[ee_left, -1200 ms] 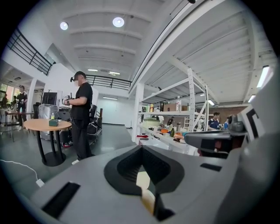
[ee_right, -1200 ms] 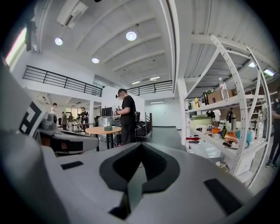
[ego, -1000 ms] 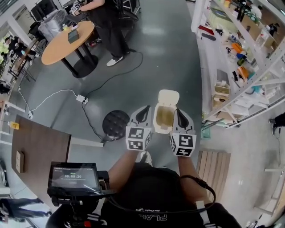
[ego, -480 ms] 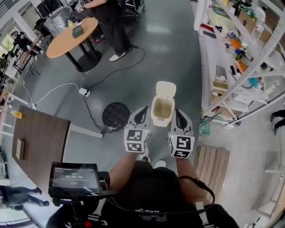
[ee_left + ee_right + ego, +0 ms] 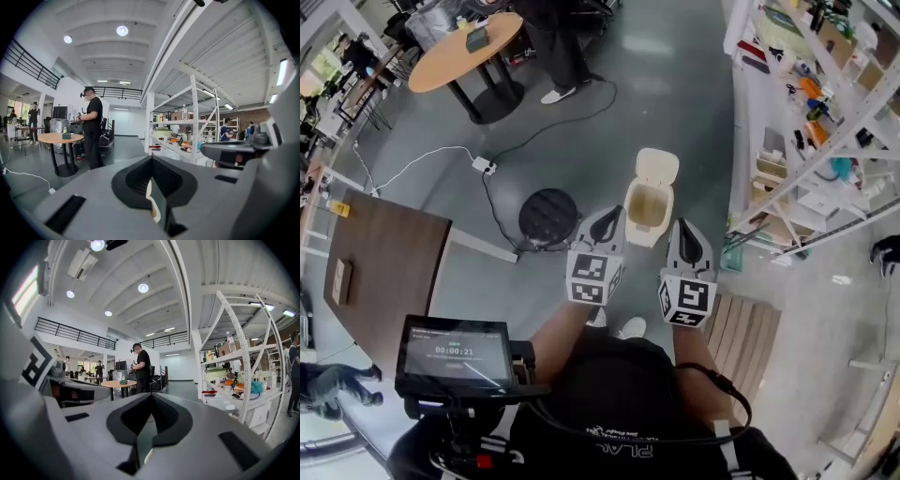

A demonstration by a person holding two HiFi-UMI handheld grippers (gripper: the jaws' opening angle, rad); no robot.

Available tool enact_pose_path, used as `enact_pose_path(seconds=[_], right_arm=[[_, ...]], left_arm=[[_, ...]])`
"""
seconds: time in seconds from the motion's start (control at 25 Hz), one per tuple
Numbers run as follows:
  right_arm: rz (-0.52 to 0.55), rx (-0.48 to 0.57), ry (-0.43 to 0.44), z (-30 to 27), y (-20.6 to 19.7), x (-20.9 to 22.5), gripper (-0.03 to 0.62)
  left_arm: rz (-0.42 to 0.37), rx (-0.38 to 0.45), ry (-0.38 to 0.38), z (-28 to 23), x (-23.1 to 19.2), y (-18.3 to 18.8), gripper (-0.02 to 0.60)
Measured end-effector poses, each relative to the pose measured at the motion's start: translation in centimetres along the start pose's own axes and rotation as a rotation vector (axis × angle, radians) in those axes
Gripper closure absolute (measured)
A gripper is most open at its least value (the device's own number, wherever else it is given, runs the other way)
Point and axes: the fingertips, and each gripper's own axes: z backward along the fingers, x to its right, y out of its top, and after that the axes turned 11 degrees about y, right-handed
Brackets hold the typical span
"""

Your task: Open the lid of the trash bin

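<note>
Bin open, both tools pinched together and empty.
The small cream plastic trash bin stands on the floor just ahead, between the left gripper and right gripper. A careless nudge could drop its raised lid.

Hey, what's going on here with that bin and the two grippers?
A person holds the left gripper and the right gripper either side of a cream trash bin on the floor beside the shelves. Its lid is already up. Both grippers' jaws are together and hold nothing; neither appears to touch the bin.
</note>
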Motion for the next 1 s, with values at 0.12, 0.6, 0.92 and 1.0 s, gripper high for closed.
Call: enact_pose_path(seconds=[0.12, 0.6, 0.92, 1.0], right_arm=[[0.001, 0.013, -0.002, 0.4, 0.2, -0.6, 0.594], [0.001, -0.010, -0.012, -0.1, -1.3, -1.1, 0.594], [0.008, -0.036, -0.028, -2.3, -0.5, -2.4, 0.594], [0.010, -0.042, -0.027, -2.7, -0.8, -2.6, 0.594]], left_arm=[[-0.003, 0.009, -0.006, 0.0, 0.1, 0.5, 0.583], [-0.024, 0.021, -0.054, 0.1, 0.7, 0.3, 0.583], [-0.018, 0.014, -0.087, -0.6, -0.6, 1.5, 0.583], [-0.017, 0.010, -0.093, -0.8, -0.8, 1.3, 0.583]])
